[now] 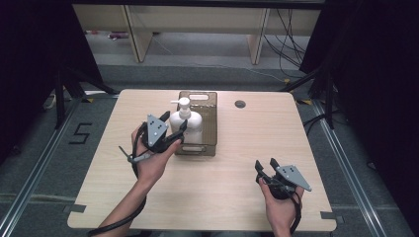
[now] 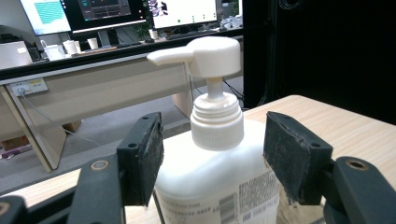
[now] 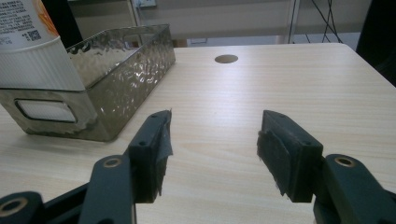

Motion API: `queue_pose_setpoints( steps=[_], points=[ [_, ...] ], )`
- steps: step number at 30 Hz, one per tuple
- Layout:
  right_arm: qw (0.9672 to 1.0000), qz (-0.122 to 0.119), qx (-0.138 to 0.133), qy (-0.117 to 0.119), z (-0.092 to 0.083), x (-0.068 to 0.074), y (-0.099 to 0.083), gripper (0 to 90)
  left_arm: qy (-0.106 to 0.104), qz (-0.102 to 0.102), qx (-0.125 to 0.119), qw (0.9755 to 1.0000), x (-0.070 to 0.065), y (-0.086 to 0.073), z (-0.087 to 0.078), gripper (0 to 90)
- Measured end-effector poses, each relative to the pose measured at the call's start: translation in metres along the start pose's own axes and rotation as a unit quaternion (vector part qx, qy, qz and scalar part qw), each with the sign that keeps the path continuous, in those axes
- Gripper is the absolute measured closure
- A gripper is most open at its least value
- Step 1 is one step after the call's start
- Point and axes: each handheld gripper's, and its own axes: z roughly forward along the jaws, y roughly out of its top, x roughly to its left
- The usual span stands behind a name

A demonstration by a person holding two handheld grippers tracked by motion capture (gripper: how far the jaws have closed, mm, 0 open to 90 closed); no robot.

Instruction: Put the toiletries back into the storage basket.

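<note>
Left gripper [image 2: 212,158] at the pump bottle

My spread jaws flank the upright white plastic pump bottle [image 2: 217,182] in the smoky ribbed tray [image 1: 211,116], pads clear; right gripper [image 3: 212,147] idles open, farther away.

Both claws [image 1: 172,129] [image 1: 266,165] apparently open

A pale wood-grain bench [image 1: 212,197] is standing on a grey carpeted floor [image 1: 44,163], with a round cable hole [image 1: 240,104] sitting near its far edge. A black number five [image 1: 80,133] is showing on the floor to the left. Dark curtains [image 1: 29,59] are hanging on both sides. Beyond the bench, a light desk [image 1: 197,19] is standing with black cables [image 1: 289,44] trailing down beside its leg. In the left gripper view, lit monitors [image 2: 105,11] are glowing on a long desk [image 2: 93,79], beside white cups [image 2: 70,46].
</note>
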Motion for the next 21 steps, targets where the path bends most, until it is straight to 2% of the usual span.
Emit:
queue_pose_setpoints(
  steps=[1, 6, 10, 11, 18, 21],
  points=[
    [1.0, 0.001, 0.001, 0.001, 0.0, 0.0, 0.0, 44.2, 0.002, 0.01, 0.0, 0.9999, 0.002, -0.001, -0.002, 37.0],
    [0.9999, 0.002, 0.01, -0.009, -0.001, 0.001, 0.0, 44.2, 0.006, 0.016, 0.006, 0.9998, 0.007, -0.009, -0.009, 36.7],
    [0.9999, -0.003, 0.009, -0.01, 0.0, 0.001, -0.001, 44.2, 0.012, 0.012, 0.008, 0.9998, 0.012, -0.013, -0.013, 36.6],
    [0.9999, 0.009, 0.01, -0.003, 0.0, 0.003, -0.001, 44.1, 0.013, 0.004, 0.012, 0.9998, 0.014, -0.016, -0.015, 36.6],
    [0.9999, 0.009, 0.004, 0.003, 0.001, 0.002, -0.001, 44.0, 0.018, 0.005, 0.015, 0.9997, 0.021, -0.024, -0.022, 36.5],
    [1.0, 0.008, 0.004, 0.003, 0.001, 0.002, -0.001, 44.0, 0.014, 0.003, 0.016, 0.9998, 0.025, -0.032, -0.027, 36.4]
  ],
)
